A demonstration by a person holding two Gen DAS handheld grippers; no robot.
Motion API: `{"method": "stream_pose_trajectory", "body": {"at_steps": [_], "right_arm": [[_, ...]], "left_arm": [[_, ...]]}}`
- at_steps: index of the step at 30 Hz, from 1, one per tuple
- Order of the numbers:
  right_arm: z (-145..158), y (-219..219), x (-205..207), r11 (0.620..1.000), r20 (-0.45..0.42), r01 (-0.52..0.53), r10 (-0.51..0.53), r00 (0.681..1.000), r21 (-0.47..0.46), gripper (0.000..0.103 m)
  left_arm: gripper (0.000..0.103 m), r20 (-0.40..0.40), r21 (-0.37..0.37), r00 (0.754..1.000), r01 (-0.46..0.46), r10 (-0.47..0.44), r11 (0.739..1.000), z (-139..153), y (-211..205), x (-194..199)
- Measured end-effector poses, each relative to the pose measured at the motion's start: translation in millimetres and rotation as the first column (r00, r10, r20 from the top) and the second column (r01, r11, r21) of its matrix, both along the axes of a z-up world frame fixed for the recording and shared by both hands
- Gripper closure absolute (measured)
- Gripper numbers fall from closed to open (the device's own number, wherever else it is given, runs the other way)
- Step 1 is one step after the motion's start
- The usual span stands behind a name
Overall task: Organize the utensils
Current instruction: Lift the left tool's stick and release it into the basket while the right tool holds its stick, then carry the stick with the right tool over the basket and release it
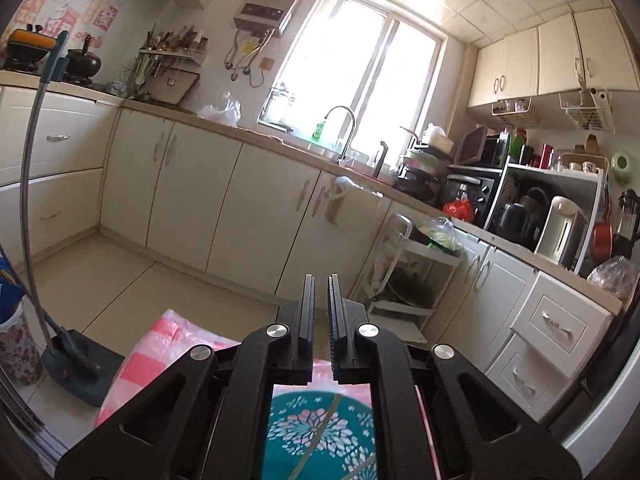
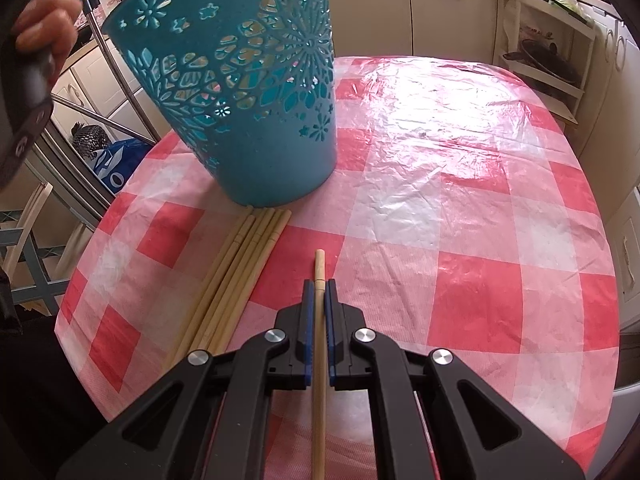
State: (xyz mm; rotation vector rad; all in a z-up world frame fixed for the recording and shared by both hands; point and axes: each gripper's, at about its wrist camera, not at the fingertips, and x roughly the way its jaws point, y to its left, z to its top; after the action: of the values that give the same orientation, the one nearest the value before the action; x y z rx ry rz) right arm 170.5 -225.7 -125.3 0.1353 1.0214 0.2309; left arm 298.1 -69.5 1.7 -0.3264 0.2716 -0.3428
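A teal perforated holder (image 2: 256,80) stands on the red-and-white checked tablecloth (image 2: 460,200). Several bamboo chopsticks (image 2: 236,276) lie bundled in front of it. My right gripper (image 2: 319,286) is shut on one chopstick (image 2: 319,268), held lengthwise between the fingers above the cloth, right of the bundle. My left gripper (image 1: 320,280) is high above the table with its fingers close together and nothing between them. Below it the holder's inside (image 1: 320,432) shows, with a chopstick (image 1: 316,436) lying in it.
The table edge curves round at left and far right. A chair (image 2: 28,240) and blue bag (image 2: 116,164) stand left of the table. Kitchen cabinets (image 1: 240,200), a small rack (image 1: 404,276) and a dustpan (image 1: 80,364) line the floor beyond.
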Motion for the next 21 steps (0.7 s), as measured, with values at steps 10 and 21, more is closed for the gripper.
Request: {"method": "stream_pose_trajectory", "body": {"at_steps": [10,21], "right_arm": [[-1,-9,2,0.999,-0.009,0.015,-0.015,1.000,0.050,0.097],[4,14,-6,0.984,-0.004,-0.077,0.077,0.997,-0.162,0.096]], "left_arm": [[0.068,-0.046,-0.008,0.994,-0.104,0.103,0.995,-29,48,-62],[0.048,-0.159,0.056,0.973,-0.160,0.167,0.986,-60,77,-68]]}}
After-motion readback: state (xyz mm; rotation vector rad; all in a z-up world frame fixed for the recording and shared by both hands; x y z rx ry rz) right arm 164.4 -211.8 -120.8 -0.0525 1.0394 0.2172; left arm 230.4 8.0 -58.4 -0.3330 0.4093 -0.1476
